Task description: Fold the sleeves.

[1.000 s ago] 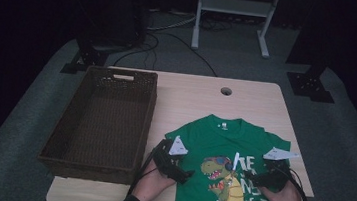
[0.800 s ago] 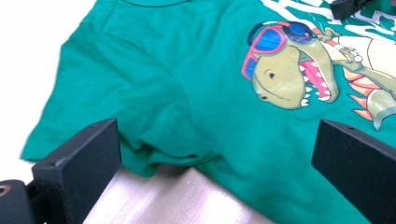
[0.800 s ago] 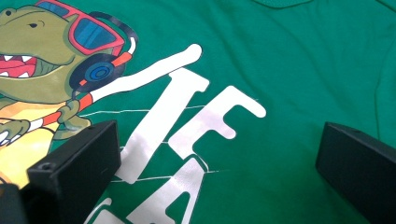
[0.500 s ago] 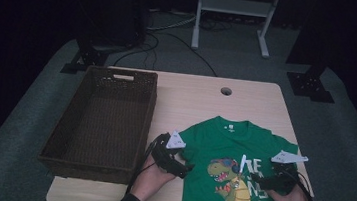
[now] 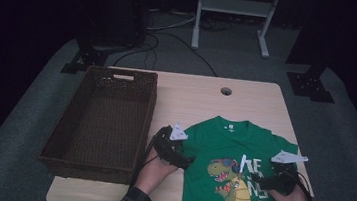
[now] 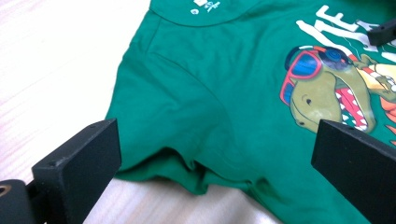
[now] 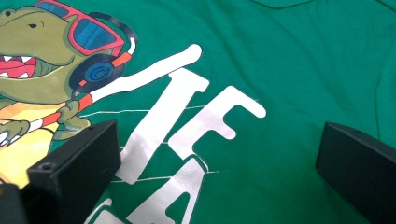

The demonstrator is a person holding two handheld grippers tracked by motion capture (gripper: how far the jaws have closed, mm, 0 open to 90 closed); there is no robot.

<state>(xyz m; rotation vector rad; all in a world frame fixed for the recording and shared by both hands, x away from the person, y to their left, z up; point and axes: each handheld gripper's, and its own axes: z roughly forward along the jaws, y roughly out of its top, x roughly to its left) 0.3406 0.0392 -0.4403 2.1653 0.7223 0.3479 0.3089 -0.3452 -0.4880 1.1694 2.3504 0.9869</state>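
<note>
I am holding the left tool (image 5: 180,157) wide open at the shirt's (image 5: 241,152) left sleeve edge. In the left gripper view its jaws are standing far apart, one over the bare worktop (image 6: 51,60) and one over the green cloth, with the rumpled sleeve hem (image 6: 196,175) lying between them; nothing is being gripped. I am holding the right tool (image 5: 264,179) just as wide, released, over the shirt's chest print. In the right gripper view its jaws are framing the white letters (image 7: 187,121), with the dinosaur (image 7: 51,70) in sunglasses showing to one side. I cannot tell whether either tool's jaws are pressing on the cloth or hanging just above it.

The shirt is lying flat, front up, on the right half of the worktop, collar pointing away from me. The wicker basket (image 5: 68,129) is sitting on the left half, just beside my left hand (image 5: 156,171), and I am seeing nothing inside it.
</note>
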